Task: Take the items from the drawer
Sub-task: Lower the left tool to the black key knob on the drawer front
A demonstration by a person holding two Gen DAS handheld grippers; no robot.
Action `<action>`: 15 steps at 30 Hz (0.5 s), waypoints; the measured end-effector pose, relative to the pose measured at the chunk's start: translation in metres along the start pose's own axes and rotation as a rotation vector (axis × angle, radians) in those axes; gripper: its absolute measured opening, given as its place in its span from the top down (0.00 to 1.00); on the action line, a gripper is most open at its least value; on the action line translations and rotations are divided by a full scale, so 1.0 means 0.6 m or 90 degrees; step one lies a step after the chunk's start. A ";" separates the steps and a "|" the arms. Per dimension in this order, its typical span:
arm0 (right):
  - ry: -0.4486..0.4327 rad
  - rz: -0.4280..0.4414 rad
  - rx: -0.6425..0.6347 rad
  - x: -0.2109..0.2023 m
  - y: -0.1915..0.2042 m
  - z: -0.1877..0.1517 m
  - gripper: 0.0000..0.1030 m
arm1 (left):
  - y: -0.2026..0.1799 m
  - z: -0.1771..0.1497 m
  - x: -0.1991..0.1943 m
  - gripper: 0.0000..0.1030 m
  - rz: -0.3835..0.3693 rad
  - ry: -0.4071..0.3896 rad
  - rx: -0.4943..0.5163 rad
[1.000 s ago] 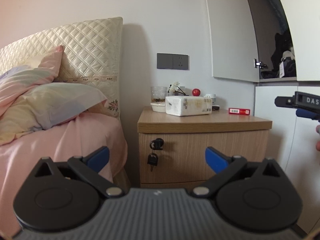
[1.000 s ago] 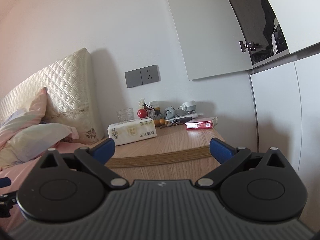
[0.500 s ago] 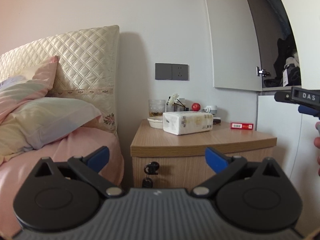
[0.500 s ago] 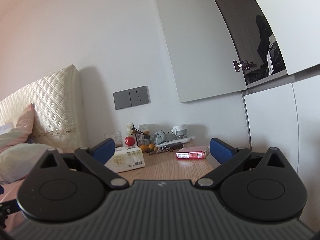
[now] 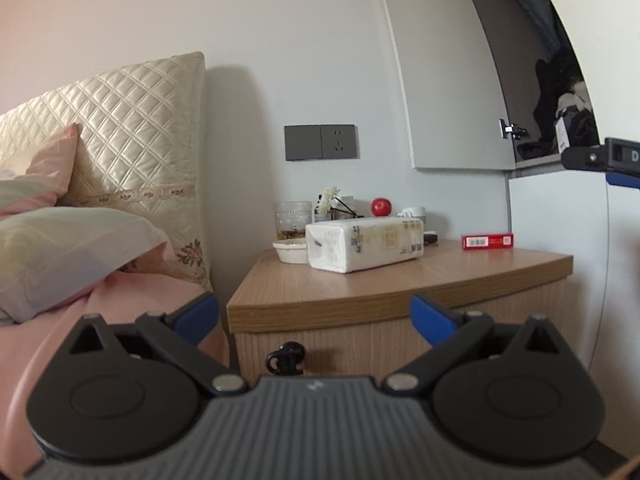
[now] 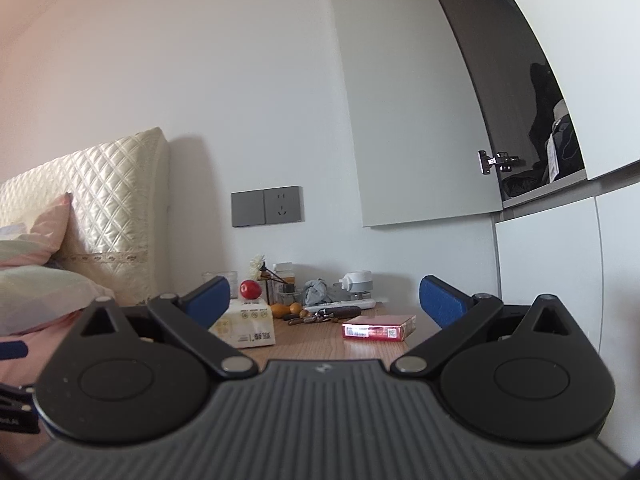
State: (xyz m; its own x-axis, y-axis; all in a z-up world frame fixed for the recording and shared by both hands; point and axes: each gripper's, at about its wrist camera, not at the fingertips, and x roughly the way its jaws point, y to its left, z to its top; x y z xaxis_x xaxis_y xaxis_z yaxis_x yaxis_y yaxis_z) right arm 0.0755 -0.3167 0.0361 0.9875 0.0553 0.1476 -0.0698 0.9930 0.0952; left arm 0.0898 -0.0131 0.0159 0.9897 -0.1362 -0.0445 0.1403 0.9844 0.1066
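- Drawer (image 5: 360,348): shut, in the front of the bedside cabinet below the wooden surface (image 5: 400,280); contents hidden, so their weight and fragility cannot be judged.
- Key (image 5: 286,360): stands in the drawer lock and is the only visible hold. Judged small, rigid and easily bent; pull straight.
- Left gripper (image 5: 316,316): wide, empty, level with the drawer front.
- Tissue pack (image 5: 366,244): print unreadable.
- Red box (image 6: 378,329): barcode only.
- Right gripper (image 6: 324,300): wide, empty, above the surface.

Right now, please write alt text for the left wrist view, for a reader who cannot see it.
The open left claw faces a wooden nightstand beside a bed, with a key in its drawer lock. On top lie a tissue pack and a red box.
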 end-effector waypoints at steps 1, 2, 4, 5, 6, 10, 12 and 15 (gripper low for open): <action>0.005 0.019 -0.008 -0.005 0.002 -0.006 0.00 | 0.001 -0.007 -0.003 0.00 -0.002 -0.011 0.004; 0.009 0.033 -0.014 -0.009 0.002 -0.010 0.00 | 0.003 -0.013 -0.006 0.00 -0.003 -0.019 0.006; 0.017 0.046 -0.018 -0.012 -0.001 -0.015 0.00 | 0.009 -0.025 -0.010 0.00 0.000 -0.022 0.011; 0.018 0.051 -0.016 -0.012 -0.004 -0.016 0.00 | 0.014 -0.032 -0.013 0.00 0.003 -0.022 0.015; 0.021 0.055 -0.013 -0.011 -0.008 -0.017 0.00 | 0.019 -0.040 -0.016 0.00 0.009 -0.022 0.020; 0.062 0.041 0.032 0.000 -0.043 -0.025 0.00 | 0.035 -0.067 -0.016 0.00 0.045 0.010 0.023; 0.072 0.032 0.067 0.001 -0.066 -0.030 0.00 | 0.036 -0.075 -0.004 0.00 0.064 0.041 0.030; 0.085 0.024 0.113 -0.006 -0.104 -0.037 0.00 | 0.046 -0.081 0.004 0.00 0.081 0.060 0.024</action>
State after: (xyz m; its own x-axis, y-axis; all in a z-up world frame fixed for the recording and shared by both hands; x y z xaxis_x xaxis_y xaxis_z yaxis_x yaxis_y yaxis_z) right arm 0.0794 -0.3767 0.0075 0.9928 0.1171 0.0237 -0.1192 0.9568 0.2653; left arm 0.0945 0.0192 -0.0296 0.9927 0.0024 -0.1207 0.0164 0.9879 0.1544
